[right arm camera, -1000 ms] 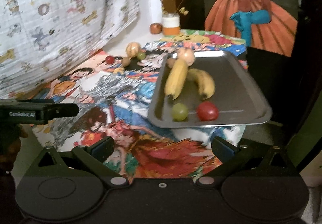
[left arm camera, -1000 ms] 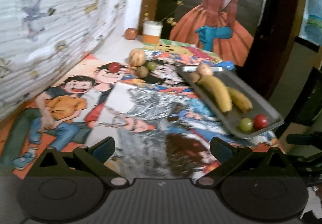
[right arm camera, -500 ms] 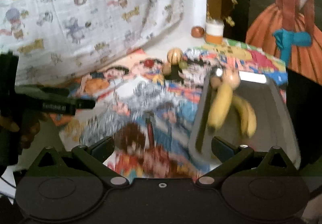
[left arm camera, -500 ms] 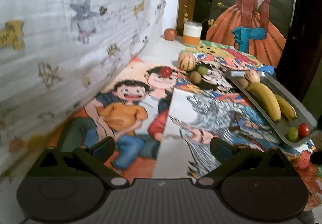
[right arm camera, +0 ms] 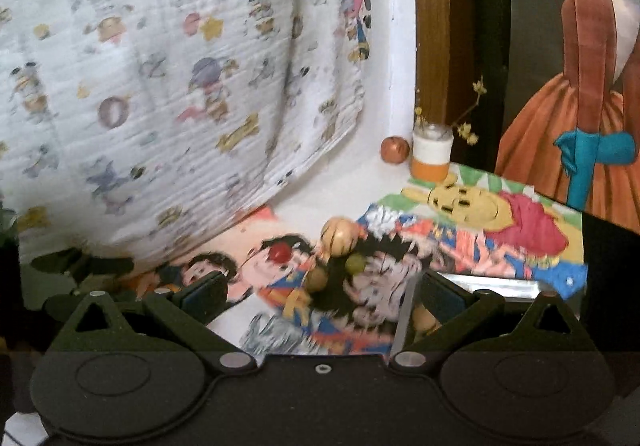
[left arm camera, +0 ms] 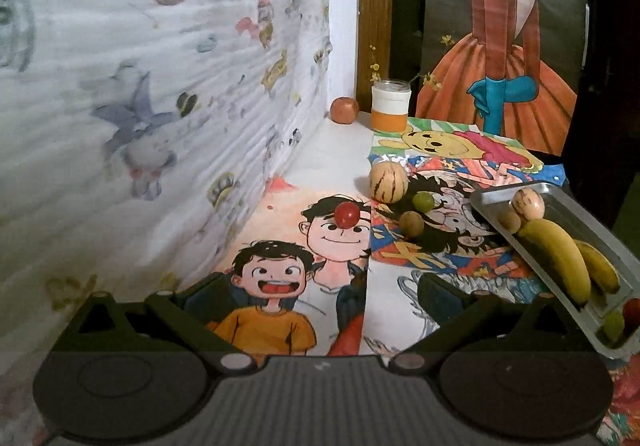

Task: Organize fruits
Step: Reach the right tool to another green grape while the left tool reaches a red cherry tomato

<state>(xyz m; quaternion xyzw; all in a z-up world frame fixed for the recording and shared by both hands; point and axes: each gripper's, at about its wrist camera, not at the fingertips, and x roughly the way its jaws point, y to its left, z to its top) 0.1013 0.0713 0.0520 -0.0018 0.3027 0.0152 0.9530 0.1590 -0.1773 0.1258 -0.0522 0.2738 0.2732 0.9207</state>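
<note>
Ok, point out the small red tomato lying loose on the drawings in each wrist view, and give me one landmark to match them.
Left wrist view: the red tomato lies just above centre, on a drawn boy's forehead, left of the striped melon.
Right wrist view: the red tomato sits left of centre, blurred, lower left of the striped melon.
Shared landmark: the orange-and-white jar at the back, in the corner.

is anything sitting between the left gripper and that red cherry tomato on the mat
Nothing visible does. The left gripper is open and empty, and only flat printed mat lies between it and the red tomato. The striped fruit, green grape and brown fruit sit off to the right of it.
</note>
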